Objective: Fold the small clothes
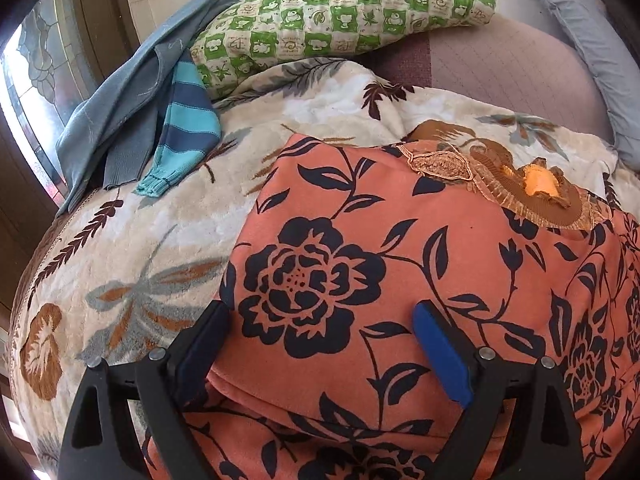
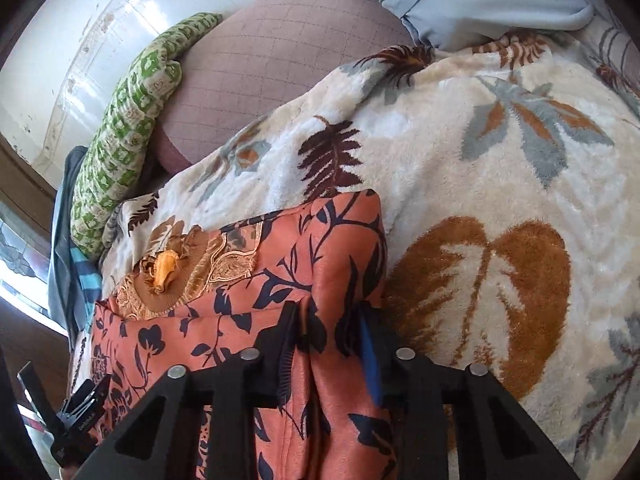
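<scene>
The orange floral garment (image 1: 400, 248) lies on the blanket (image 1: 132, 248) of the bed, its collar end away from both tools. The right hand-held gripper (image 2: 330, 344) is clenched on a raised fold at the garment's right edge, which runs lengthwise between its fingers. The left hand-held gripper (image 1: 320, 344) hangs released, straddling the left edge, grasping nothing

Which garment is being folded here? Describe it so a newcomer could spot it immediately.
Find the cream plush blanket with brown and grey leaves covering the bed. On it, nearest the camera, lies the salmon-orange garment printed with dark navy flowers, a brown embroidered neckline at its far end. The blue clothes heaped by the green checked pillow have no floral print.
</scene>
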The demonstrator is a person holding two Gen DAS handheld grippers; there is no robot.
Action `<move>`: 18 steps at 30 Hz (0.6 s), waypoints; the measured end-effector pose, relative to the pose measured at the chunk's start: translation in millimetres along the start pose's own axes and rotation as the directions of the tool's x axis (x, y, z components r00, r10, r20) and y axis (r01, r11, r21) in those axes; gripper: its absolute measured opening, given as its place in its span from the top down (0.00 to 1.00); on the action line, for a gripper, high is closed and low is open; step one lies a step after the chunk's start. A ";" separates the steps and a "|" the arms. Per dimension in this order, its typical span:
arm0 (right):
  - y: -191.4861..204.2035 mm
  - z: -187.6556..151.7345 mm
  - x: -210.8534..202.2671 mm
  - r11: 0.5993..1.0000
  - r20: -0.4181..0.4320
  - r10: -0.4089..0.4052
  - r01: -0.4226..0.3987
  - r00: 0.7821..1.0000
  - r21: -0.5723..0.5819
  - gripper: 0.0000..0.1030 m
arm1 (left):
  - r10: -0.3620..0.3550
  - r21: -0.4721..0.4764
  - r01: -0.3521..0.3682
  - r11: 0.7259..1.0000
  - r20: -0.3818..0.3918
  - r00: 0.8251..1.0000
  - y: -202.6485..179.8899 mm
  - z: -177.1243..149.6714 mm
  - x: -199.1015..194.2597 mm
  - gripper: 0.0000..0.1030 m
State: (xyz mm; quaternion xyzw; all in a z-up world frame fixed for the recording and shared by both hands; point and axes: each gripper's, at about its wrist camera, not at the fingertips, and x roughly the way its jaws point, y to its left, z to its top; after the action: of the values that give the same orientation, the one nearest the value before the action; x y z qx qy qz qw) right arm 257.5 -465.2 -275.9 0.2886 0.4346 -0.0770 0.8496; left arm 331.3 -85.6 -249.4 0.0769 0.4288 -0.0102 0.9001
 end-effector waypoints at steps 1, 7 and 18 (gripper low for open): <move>3.3 0.4 -2.4 1.000 -0.001 -0.018 0.018 1.000 -0.014 0.77 | -0.002 -0.001 0.002 1.000 0.000 1.000 0.5 0.1 0.2 0.09; -22.6 5.6 -11.8 0.992 -0.030 -0.105 0.107 0.994 0.071 0.74 | -0.012 -0.008 0.012 1.000 -0.007 1.000 2.3 0.6 1.8 0.09; -1.2 3.1 -11.1 0.997 -0.018 0.058 -0.057 0.998 0.050 0.70 | -0.007 -0.002 0.007 1.000 -0.004 1.000 1.5 0.4 1.8 0.09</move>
State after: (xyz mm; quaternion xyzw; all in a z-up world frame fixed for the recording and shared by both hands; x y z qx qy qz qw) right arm 252.5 -469.2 -266.3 0.3228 0.4325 -0.0604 0.8397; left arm 332.9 -84.1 -250.4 0.0746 0.4307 -0.0128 0.8993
